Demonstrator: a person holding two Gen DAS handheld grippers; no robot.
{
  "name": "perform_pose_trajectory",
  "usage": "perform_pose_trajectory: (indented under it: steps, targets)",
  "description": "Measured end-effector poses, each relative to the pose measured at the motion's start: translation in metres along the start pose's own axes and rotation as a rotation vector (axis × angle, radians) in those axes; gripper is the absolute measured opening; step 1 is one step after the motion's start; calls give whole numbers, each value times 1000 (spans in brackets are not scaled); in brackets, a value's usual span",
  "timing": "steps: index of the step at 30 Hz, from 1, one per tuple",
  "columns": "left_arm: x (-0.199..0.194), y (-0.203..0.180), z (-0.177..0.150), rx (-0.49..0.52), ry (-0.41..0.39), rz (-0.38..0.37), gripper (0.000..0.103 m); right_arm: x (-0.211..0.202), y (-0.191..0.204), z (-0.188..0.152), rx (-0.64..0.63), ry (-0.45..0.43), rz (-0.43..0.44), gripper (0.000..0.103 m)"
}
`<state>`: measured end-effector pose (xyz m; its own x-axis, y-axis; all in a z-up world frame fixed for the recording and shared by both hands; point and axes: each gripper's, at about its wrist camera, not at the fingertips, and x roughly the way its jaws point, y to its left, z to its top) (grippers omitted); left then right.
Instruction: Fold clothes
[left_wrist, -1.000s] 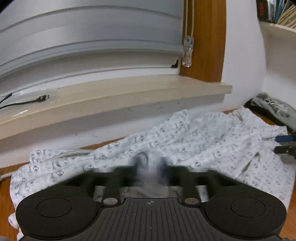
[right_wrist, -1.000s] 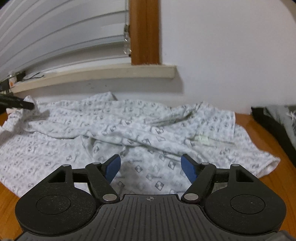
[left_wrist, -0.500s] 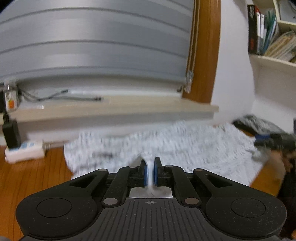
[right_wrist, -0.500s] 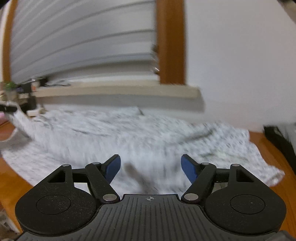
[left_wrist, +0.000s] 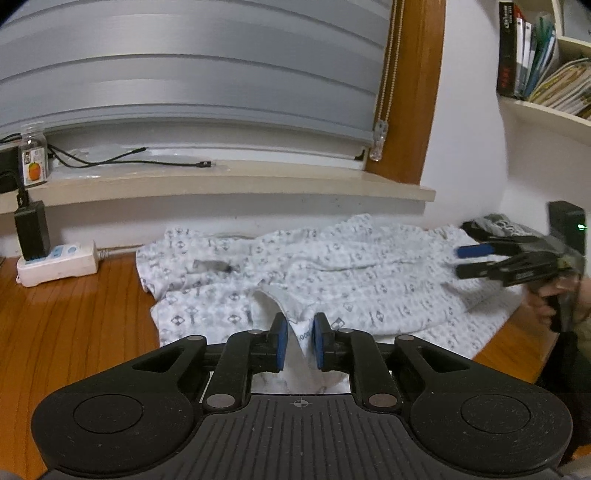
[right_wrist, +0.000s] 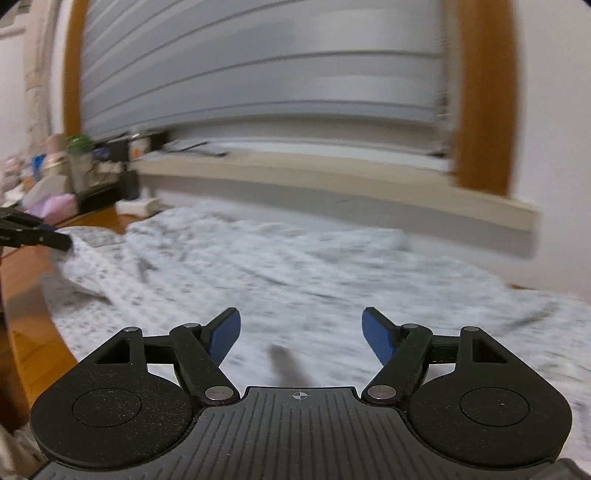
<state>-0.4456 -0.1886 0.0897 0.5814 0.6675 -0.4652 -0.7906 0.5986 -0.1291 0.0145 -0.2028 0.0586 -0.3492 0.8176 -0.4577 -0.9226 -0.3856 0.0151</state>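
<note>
Now the white patterned garment (left_wrist: 332, 273) lay spread and wrinkled on the wooden floor (left_wrist: 74, 325), below the window sill (left_wrist: 229, 184). The left gripper (left_wrist: 298, 326) had a fold of this cloth between its blue pads, and its jaws were opening, with a small gap on each side. The right gripper (right_wrist: 301, 332) stood wide apart above the garment, with nothing between its pads.

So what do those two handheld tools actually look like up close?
Both match. The left tool and right tool each have a black ribbed plastic body with two round discs, silver pivot pins, black linkage arms and blue pads on the fingers. A small crosshair mark sits at the centre.
</note>
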Motion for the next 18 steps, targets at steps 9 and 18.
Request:
perform_pose_trajectory:
  steps: [9, 18]
  targets:
    - [-23, 15, -1, -46, -15, 0, 22, 68, 99, 27, -107, 44, 278, 72]
    - [15, 45, 6, -100, 29, 23, 24, 90, 169, 35, -263, 92, 414, 56]
